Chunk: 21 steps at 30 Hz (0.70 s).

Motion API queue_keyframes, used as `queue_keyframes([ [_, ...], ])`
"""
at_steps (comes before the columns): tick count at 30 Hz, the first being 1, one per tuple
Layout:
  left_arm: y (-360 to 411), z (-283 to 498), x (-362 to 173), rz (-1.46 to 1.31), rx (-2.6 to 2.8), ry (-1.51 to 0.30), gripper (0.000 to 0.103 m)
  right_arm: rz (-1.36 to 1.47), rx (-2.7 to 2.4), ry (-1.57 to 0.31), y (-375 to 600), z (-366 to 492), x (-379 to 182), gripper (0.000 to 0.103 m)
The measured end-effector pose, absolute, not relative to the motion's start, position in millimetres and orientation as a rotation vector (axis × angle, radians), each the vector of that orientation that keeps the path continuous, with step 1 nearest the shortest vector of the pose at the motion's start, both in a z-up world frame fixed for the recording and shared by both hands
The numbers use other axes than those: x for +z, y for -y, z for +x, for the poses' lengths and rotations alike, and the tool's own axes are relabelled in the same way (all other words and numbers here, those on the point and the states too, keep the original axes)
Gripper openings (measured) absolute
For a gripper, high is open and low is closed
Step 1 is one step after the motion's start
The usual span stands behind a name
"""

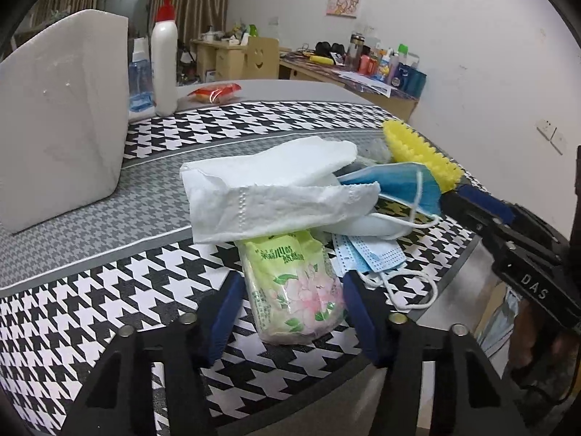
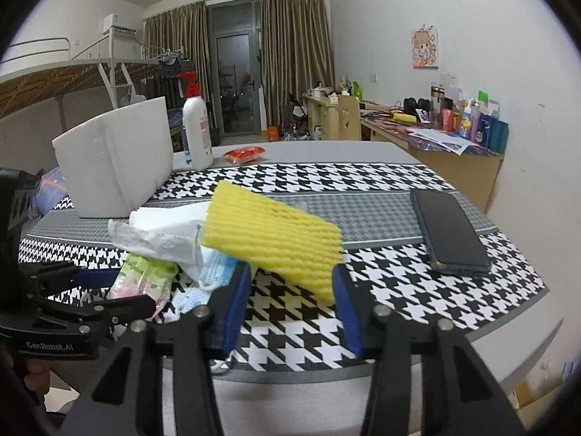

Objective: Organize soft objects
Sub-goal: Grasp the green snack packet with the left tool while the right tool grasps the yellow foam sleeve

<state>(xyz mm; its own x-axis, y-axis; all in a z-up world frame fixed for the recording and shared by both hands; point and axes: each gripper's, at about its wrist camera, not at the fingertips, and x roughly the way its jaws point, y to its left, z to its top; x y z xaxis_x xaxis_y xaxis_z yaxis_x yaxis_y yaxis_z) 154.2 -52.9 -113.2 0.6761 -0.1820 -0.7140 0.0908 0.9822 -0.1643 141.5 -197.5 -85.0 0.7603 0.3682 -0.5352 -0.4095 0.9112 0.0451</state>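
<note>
Soft objects lie in one heap near the front edge of the bench (image 1: 90,290), which carries a black-and-white houndstooth cloth.

1. Check the left claw (image 1: 293,278). It points down at a green tissue pack (image 1: 294,287) printed with a pink flower. The pack lies flat on the cloth at the near side of the heap, directly between the two blue pads. Each pad stands right at a long side of the pack. You cannot tell from either view whether the pads press on it.

2. Check the right claw (image 2: 292,269). A yellow ribbed sponge (image 2: 272,236) rests tilted on the right side of the heap, with its low corner between the blue pads. The pads sit at the sponge's edges, and here too you cannot tell whether they squeeze it.

3. Note the rest of the heap. A crumpled white paper towel (image 1: 268,192) lies on top and covers the far end of the tissue pack. A blue face mask (image 1: 395,185) sits beside it, under the sponge. A second, paler mask (image 1: 366,254) lies flat on the cloth just right of the pack.

4. Note the surroundings. A white foam block (image 1: 61,116) stands upright at the far left of the bench. A white pump bottle (image 1: 164,58) with a red top stands behind it, and a red packet (image 1: 214,92) lies near the bottle. A dark phone (image 2: 450,232) lies flat on the right, well apart from the heap.
</note>
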Motion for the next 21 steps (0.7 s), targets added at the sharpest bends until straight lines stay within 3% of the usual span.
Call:
queue_keyframes([
  [10, 52, 161, -115, -0.092, -0.161, -0.814, 0.032, -0.140, 0.387, -0.568, 198, 149, -90, 0.048],
  [21, 48, 154, -113, -0.106, -0.198, -0.813, 0.030, -0.200, 0.379, -0.566, 203, 153, -94, 0.048],
])
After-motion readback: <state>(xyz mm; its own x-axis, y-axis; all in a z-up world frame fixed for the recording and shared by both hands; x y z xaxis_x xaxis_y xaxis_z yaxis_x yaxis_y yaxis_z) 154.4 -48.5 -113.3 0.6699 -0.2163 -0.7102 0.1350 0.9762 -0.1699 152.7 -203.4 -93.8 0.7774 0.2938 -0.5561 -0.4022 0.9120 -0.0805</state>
